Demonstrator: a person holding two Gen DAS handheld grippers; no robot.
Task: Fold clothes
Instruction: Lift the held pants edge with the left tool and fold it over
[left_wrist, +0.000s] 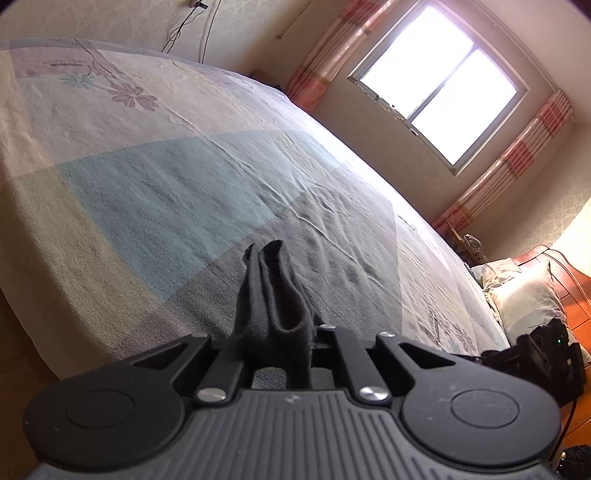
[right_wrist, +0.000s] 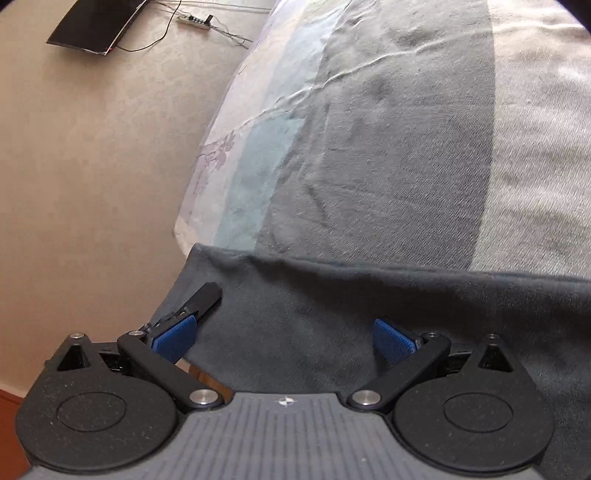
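Garment (right_wrist: 332, 325) lies on the bed (right_wrist: 406, 166), one bunch pinched in the left gripper (left_wrist: 275, 332) — right gripper (right_wrist: 284, 332) spread wide over its hem, probably about to grasp.

One bed (left_wrist: 184, 166) under one patchwork sheet (right_wrist: 406, 147). One dark garment (right_wrist: 332, 314) is spread near the right gripper (right_wrist: 284, 336), and a bunch of dark cloth (left_wrist: 273, 295) sits in the left gripper (left_wrist: 280, 332) (whether it is the same piece cannot be told). Two grippers, then. One window (left_wrist: 439, 85) with two panes, flanked by two curtains (left_wrist: 332, 55). One pillow (left_wrist: 524, 291). One power strip (right_wrist: 194, 20) and one flat black panel (right_wrist: 98, 22) on the floor.
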